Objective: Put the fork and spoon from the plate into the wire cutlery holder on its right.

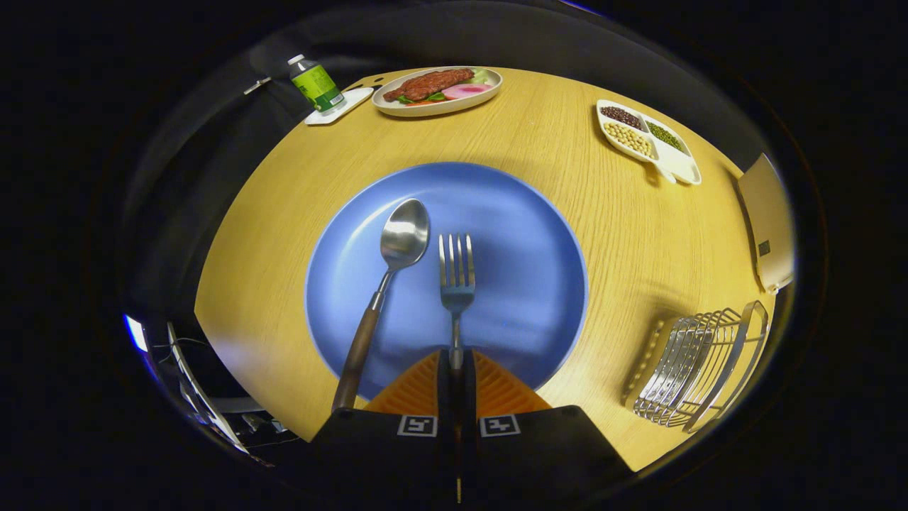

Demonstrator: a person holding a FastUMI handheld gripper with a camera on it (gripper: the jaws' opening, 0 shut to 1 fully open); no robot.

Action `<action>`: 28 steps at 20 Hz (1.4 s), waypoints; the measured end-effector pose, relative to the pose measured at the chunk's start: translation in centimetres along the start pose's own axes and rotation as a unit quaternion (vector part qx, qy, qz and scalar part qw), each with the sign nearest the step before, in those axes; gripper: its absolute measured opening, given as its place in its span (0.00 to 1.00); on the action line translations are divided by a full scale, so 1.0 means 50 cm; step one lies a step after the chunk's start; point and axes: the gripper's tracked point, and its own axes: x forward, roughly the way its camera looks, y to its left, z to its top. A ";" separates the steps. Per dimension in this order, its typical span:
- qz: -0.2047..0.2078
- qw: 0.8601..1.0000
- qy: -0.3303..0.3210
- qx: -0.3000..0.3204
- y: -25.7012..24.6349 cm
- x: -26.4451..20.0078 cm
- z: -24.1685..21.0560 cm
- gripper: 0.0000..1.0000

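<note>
A blue plate (525,234) lies on the wooden table just ahead of my fingers. My gripper (455,362) is shut on the fork (456,273), both fingers pressing on its handle while the tines point away over the plate. It is unclear whether the fork is lifted or still touching the plate. Left of the fork, a spoon (386,273) with a dark wooden handle lies on the plate, its handle reaching past the near rim. The wire cutlery holder (699,365) stands on the table to the right of the plate.
Beyond the blue plate are a plate of food (438,90), a green bottle (316,84) on a white coaster, and a divided white dish of beans (645,138). A tan flat object (767,223) lies at the table's right edge, beyond the holder.
</note>
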 end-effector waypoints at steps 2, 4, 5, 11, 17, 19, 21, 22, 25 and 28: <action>0.009 1.000 -0.002 0.003 0.002 -0.028 0.005 0.07; 0.013 1.000 -0.007 -0.003 -0.010 -0.070 0.011 0.07; 0.015 1.000 -0.009 -0.007 -0.015 -0.095 0.014 0.07; 0.027 0.999 -0.016 -0.015 -0.071 -0.251 0.029 0.07; -0.007 0.995 0.065 -0.075 -0.217 -0.363 -0.032 0.07; -0.028 0.989 0.104 -0.097 -0.271 -0.379 -0.054 0.07; -0.034 0.984 0.139 -0.106 -0.306 -0.380 -0.071 0.07; -0.033 0.981 0.156 -0.110 -0.316 -0.379 -0.077 0.07; -0.029 0.971 0.205 -0.117 -0.344 -0.367 -0.095 0.07; -0.024 0.964 0.238 -0.112 -0.354 -0.340 -0.091 0.07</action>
